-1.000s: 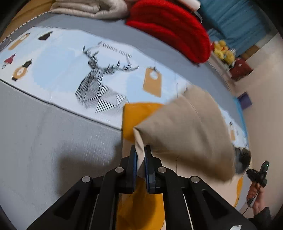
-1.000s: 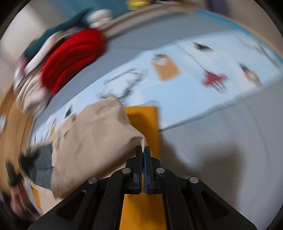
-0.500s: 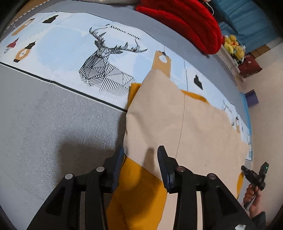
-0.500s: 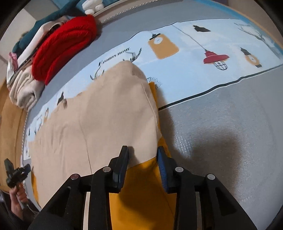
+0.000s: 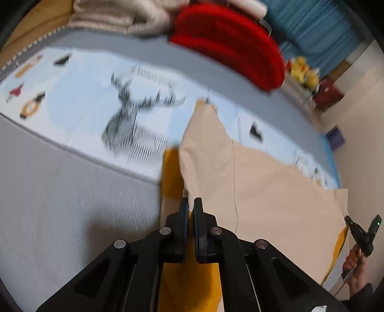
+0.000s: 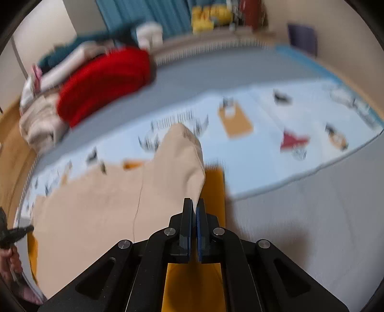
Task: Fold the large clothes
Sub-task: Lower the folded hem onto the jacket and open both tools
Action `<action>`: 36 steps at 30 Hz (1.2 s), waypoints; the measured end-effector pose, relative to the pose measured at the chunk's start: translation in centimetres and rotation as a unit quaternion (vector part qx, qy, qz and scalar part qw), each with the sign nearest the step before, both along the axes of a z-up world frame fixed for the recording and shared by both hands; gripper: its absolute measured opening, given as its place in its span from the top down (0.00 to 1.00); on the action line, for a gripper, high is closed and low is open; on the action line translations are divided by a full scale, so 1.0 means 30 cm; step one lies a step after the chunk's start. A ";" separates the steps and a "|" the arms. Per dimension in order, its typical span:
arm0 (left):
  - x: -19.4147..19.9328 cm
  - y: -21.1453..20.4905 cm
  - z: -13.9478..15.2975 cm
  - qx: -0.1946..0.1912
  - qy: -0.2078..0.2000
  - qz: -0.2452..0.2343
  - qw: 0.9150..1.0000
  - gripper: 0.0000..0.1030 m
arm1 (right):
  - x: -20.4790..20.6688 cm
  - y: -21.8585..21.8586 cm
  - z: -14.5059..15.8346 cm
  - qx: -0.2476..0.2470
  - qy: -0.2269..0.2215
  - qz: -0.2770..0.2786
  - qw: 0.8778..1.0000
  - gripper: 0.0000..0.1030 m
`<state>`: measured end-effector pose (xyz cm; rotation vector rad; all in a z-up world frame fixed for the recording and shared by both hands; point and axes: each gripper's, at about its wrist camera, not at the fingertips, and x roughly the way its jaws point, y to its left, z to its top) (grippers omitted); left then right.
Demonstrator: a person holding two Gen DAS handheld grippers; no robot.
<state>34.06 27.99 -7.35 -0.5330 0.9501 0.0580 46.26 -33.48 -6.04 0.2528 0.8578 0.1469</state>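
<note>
A large beige garment [image 5: 264, 192] lies spread over an orange-yellow sheet [image 5: 189, 283] on a bed. My left gripper [image 5: 189, 204] is shut on the garment's near-left edge, and the cloth rises from its tips. In the right wrist view my right gripper [image 6: 195, 204] is shut on the near-right edge of the same garment [image 6: 96, 206], above the orange-yellow sheet [image 6: 192, 283]. Each view shows the other gripper small at its edge, the right one in the left wrist view [image 5: 362, 232] and the left one in the right wrist view [image 6: 12, 235]. Both views are motion-blurred.
The bed has a grey cover [image 5: 60, 204] with a pale blue printed band showing a deer [image 5: 134, 127]. A red knit garment [image 5: 230, 45] and folded beige and white clothes [image 5: 115, 16] are stacked at the far side. Yellow toys [image 5: 302, 72] sit beyond.
Half a second ago both grippers were open over the flat garment. Now both have shut on its near edge and lifted it slightly.
</note>
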 end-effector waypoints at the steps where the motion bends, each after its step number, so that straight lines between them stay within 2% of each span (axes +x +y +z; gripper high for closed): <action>1: -0.004 0.001 0.014 0.008 -0.011 0.008 1.000 0.97 | -0.010 -0.006 0.032 0.010 -0.024 -0.008 1.000 0.97; 3: 0.006 -0.001 0.012 0.025 -0.004 0.019 1.000 0.94 | -0.020 -0.001 0.061 0.010 -0.048 -0.021 0.999 0.97; 5: 0.022 -0.004 -0.012 0.032 0.024 0.021 0.999 0.88 | 0.004 0.011 0.041 0.002 -0.031 -0.030 0.999 0.94; 6: 0.027 -0.007 -0.027 0.025 0.036 0.016 0.999 0.82 | 0.019 0.017 0.016 -0.006 -0.009 -0.031 0.999 0.88; 7: 0.029 -0.009 -0.053 0.003 0.054 0.000 0.999 0.64 | 0.032 0.025 -0.013 -0.020 0.019 -0.029 0.999 0.88; 8: 0.027 -0.016 -0.075 -0.009 0.070 -0.014 0.997 0.55 | 0.039 0.024 -0.030 -0.030 0.035 -0.027 0.999 0.87; 9: 0.028 -0.022 -0.093 -0.006 0.089 -0.025 0.996 0.54 | 0.040 0.018 -0.052 -0.033 0.055 -0.022 0.998 0.83; 10: 0.021 -0.032 -0.113 0.006 0.109 -0.035 0.993 0.54 | 0.040 0.004 -0.068 -0.027 0.070 -0.019 0.997 0.79; 12: 0.006 -0.041 -0.144 0.005 0.135 -0.049 0.990 0.54 | 0.026 -0.031 -0.130 -0.004 0.124 -0.010 0.992 0.64; 15: -0.018 -0.044 -0.162 -0.003 0.146 -0.052 0.988 0.56 | 0.015 -0.051 -0.216 -0.016 0.189 0.010 0.982 0.64; 16: -0.025 -0.042 -0.157 -0.006 0.141 -0.051 0.989 0.69 | 0.006 -0.048 -0.236 -0.025 0.201 0.020 0.979 0.64; 17: -0.028 -0.040 -0.150 -0.011 0.133 -0.052 0.990 0.91 | -0.004 -0.043 -0.246 -0.033 0.204 0.030 0.978 0.64; 18: -0.032 -0.041 -0.140 -0.013 0.127 -0.052 0.990 0.93 | -0.013 -0.037 -0.245 -0.041 0.200 0.037 0.978 0.67; 19: -0.039 -0.042 -0.125 -0.006 0.115 -0.050 0.992 0.96 | -0.020 -0.032 -0.239 -0.047 0.193 0.041 0.979 0.77; 20: -0.046 -0.048 -0.099 0.009 0.098 -0.049 0.994 0.97 | -0.027 -0.027 -0.227 -0.049 0.182 0.044 0.981 0.96; 23: -0.054 -0.050 -0.044 0.023 0.059 -0.045 0.997 0.98 | -0.045 -0.038 -0.173 -0.041 0.144 0.029 0.988 0.98; 25: -0.056 -0.040 -0.045 0.025 0.054 -0.041 0.997 0.97 | -0.053 -0.066 -0.136 -0.025 0.118 0.005 0.993 0.98; 27: -0.046 -0.038 -0.072 0.030 0.077 -0.038 0.996 0.90 | -0.055 -0.094 -0.143 -0.023 0.124 -0.019 0.992 0.98; 28: -0.043 -0.040 -0.092 0.030 0.096 -0.039 0.994 0.89 | -0.053 -0.091 -0.158 -0.027 0.135 -0.022 0.990 0.98; 30: -0.049 -0.034 -0.121 0.019 0.127 -0.036 0.991 0.80 | -0.055 -0.076 -0.191 -0.042 0.161 -0.023 0.986 0.97; 31: -0.054 -0.030 -0.122 0.018 0.128 -0.034 0.991 0.80 | -0.058 -0.073 -0.202 -0.050 0.170 -0.025 0.984 0.97; 33: -0.082 -0.029 -0.082 0.027 0.105 -0.037 0.993 0.80 | -0.066 -0.063 -0.195 -0.074 0.172 -0.028 0.982 0.80; 36: -0.127 -0.058 -0.027 0.037 0.071 -0.082 0.993 0.80 | -0.112 -0.052 -0.125 -0.109 0.135 -0.024 0.984 0.79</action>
